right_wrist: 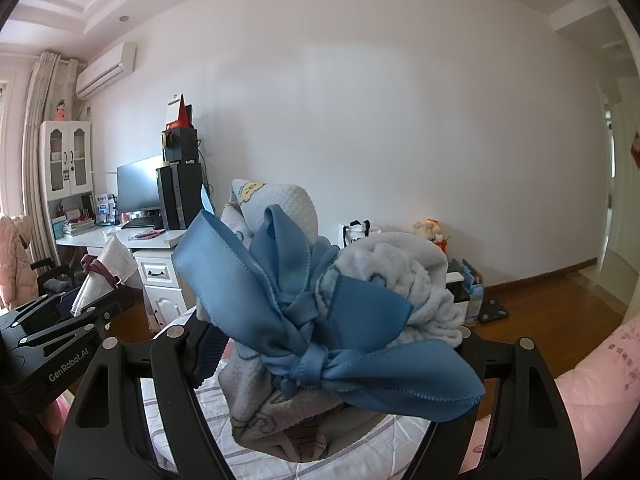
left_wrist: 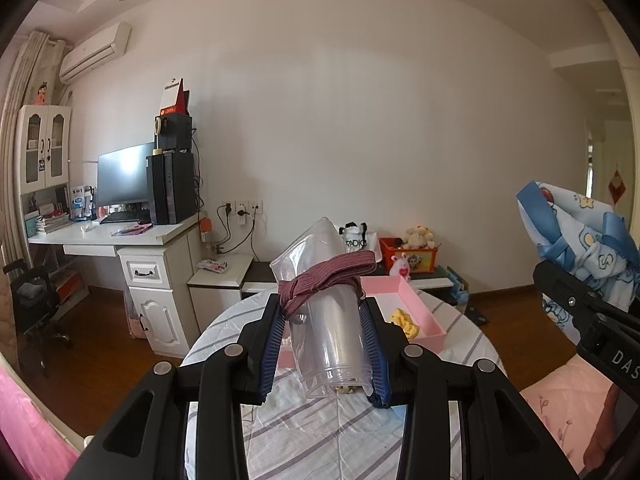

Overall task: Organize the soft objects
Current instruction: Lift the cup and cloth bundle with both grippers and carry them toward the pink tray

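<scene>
Striped table (left_wrist: 320,432), left tool (left_wrist: 325,344) gripping cup (left_wrist: 332,336), right tool (right_wrist: 332,360) clamping towel (right_wrist: 404,276)

Black claw (left_wrist: 324,340), blue ribbed pads (left_wrist: 276,344)

You see a clear, glossy plastic cup (left_wrist: 328,332) banded with ribbed cloth (left_wrist: 320,280); a satin ribbon (right_wrist: 304,312) shines over matt, nubby towel cloth (right_wrist: 404,276).

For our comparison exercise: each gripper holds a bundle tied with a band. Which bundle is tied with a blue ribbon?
The patterned towel bundle in the right gripper; its ribbon is blue satin, whereas the left gripper's clear plastic roll wears a maroon band.
</scene>
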Demonstrator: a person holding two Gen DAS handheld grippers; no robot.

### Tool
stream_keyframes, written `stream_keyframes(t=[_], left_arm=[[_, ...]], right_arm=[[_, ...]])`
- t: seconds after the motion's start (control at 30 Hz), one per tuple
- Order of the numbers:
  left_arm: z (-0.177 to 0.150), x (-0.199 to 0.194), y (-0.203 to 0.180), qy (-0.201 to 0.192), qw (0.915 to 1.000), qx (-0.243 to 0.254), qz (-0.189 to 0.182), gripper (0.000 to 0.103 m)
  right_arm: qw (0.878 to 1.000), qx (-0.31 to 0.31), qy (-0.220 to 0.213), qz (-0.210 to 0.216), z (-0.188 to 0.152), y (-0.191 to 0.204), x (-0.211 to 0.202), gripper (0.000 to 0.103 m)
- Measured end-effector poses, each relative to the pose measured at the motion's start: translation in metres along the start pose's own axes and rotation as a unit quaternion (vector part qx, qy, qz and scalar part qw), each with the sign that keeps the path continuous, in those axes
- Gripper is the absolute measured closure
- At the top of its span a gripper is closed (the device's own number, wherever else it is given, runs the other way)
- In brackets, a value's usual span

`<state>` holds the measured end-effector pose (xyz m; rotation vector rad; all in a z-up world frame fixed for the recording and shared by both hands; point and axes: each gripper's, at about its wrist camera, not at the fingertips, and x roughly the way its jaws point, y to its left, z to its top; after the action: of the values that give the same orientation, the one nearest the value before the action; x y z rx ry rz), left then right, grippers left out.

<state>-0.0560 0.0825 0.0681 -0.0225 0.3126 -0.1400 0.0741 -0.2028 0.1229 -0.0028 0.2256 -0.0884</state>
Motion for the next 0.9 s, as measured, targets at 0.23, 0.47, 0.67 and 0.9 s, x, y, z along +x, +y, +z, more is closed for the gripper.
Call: stream_keyframes(t=[0.23, 0.47, 0.67, 0.9], left_arm=[[0.015, 0.017, -0.002, 0.007, 1.0000, -0.001, 0.001, 0.068], [0.028, 0.038, -0.005, 0.020, 0.9998, -0.002, 0.005, 0.068], [0.033, 0.065, -0.006, 0.040, 0.9992, 0.001, 0.002, 0.068], [0.041, 0.112, -0.008, 0.072, 0.9974, 0.007, -0.006, 0.068]], right_arm=[[1.000, 0.000, 0.008, -0.002, 0.001, 0.004, 0.006, 0.028], [1.000, 0.002, 0.025, -0.002, -0.002, 0.009, 0.019, 0.028], [0.999, 0.007, 0.050, -0.003, -0.008, 0.012, 0.041, 0.028], [0.996, 0.019, 0.091, -0.007, -0.015, 0.009, 0.086, 0.028]])
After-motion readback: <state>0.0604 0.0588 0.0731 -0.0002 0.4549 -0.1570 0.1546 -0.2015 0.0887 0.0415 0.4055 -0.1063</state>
